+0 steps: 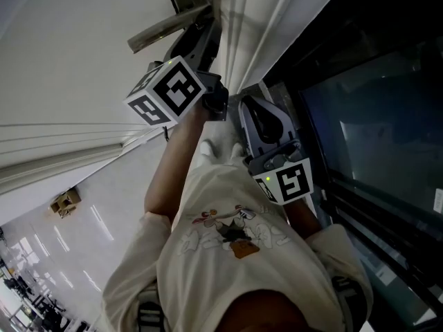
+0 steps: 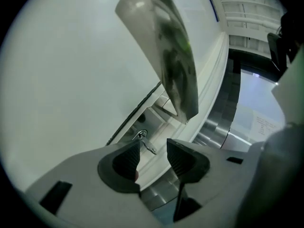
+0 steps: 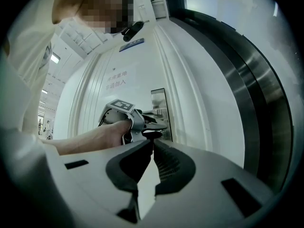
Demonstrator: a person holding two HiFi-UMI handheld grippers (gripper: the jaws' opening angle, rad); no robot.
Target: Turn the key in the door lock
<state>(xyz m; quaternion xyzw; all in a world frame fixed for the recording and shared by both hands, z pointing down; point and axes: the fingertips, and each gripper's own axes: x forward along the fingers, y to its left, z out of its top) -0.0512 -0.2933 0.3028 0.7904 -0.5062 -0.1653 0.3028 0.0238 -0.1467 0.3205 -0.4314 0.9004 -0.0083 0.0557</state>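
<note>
A small silver key [image 2: 147,145] sticks out of the lock cylinder [image 2: 138,136] in the white door, below the big lever handle [image 2: 167,56]. My left gripper [image 2: 153,144] is open. Its two dark pads stand on either side of the key's bow, and neither presses on it. In the head view the left gripper [image 1: 197,39] reaches up to the door under the handle [image 1: 163,30]. In the right gripper view the left gripper [image 3: 160,123] sits at the metal lock plate [image 3: 159,99]. My right gripper [image 3: 153,142] is shut on nothing and hangs back from the door, a little right of the left one [image 1: 253,108].
The white door [image 1: 62,54] fills the left of the head view, with its ribbed frame [image 1: 242,26] in the middle. Dark glass panels [image 1: 374,116] with metal trim stand to the right. The person's arm and pale shirt [image 1: 228,254] are below both grippers.
</note>
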